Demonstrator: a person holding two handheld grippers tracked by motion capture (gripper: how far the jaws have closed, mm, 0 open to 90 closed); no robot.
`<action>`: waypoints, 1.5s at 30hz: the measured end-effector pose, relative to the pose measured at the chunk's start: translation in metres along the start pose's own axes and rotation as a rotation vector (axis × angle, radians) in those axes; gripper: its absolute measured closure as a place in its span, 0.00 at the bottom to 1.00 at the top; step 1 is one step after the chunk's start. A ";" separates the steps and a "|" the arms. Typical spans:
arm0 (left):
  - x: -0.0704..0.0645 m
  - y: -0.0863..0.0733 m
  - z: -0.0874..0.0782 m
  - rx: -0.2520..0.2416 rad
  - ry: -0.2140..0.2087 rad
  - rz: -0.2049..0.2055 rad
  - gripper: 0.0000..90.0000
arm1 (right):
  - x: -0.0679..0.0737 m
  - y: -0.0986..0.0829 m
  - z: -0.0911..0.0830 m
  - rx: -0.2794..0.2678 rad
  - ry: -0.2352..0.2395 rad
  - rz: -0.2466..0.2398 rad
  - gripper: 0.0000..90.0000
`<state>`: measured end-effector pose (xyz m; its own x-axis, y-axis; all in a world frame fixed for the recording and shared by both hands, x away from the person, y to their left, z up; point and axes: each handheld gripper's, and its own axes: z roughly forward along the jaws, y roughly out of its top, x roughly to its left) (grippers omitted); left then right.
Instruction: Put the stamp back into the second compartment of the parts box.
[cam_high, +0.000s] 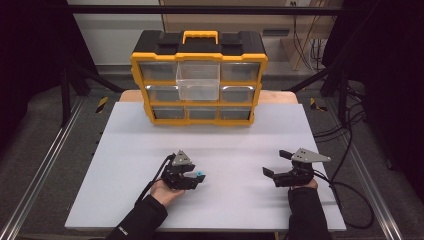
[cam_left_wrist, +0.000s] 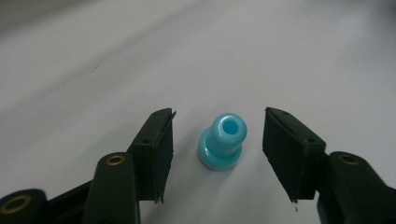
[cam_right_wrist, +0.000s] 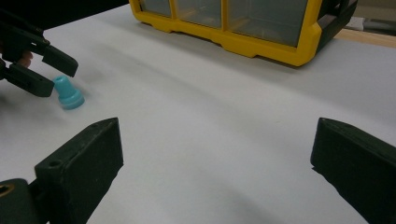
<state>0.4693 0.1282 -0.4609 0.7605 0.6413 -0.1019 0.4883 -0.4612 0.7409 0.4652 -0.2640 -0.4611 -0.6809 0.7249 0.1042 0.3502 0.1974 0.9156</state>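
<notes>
The small turquoise plug (cam_left_wrist: 222, 144) stands upright on the white table (cam_high: 240, 145), its wide flange down and its hollow neck up; it sits between the jaws of your left gripper (cam_left_wrist: 217, 149), and in the left gripper view a clear gap shows on each side, so neither pad touches it; the jaws stand moderately wide, holding nothing. In the high view the plug (cam_high: 200, 175) shows just at the tip of that gripper (cam_high: 192, 179), in the near left part of the table; your left hand (cam_high: 162, 191) grips the tool from behind, its cable trailing back toward your sleeve. From the right gripper view the plug (cam_right_wrist: 68, 94) rests flat on the board with the left gripper's two black fingers (cam_right_wrist: 42, 70) flanking its near side.

Your right gripper (cam_high: 275, 165) lies well apart, toward the near right of the table; its jaws are spread wide and empty, over bare white surface, as the right gripper view (cam_right_wrist: 215, 158) confirms.

Farther back stands the yellow-and-black drawer organiser (cam_high: 199, 77), with one clear drawer (cam_high: 198, 80) in the top middle pulled out toward you; the other drawers sit flush.
</notes>
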 end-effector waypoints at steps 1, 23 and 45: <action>0.000 0.000 0.000 0.004 0.004 0.001 0.49 | 0.000 0.000 0.000 0.000 0.000 0.000 0.03; -0.002 0.000 0.005 0.020 0.010 -0.019 0.73 | 0.000 0.000 0.000 -0.002 0.001 0.000 0.03; -0.001 0.001 0.002 -0.002 0.006 -0.028 0.80 | 0.000 0.000 0.000 -0.004 0.001 -0.001 0.03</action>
<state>0.4703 0.1260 -0.4610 0.7441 0.6574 -0.1188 0.5083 -0.4416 0.7393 0.4651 -0.2645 -0.4608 -0.6820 0.7239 0.1041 0.3474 0.1954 0.9172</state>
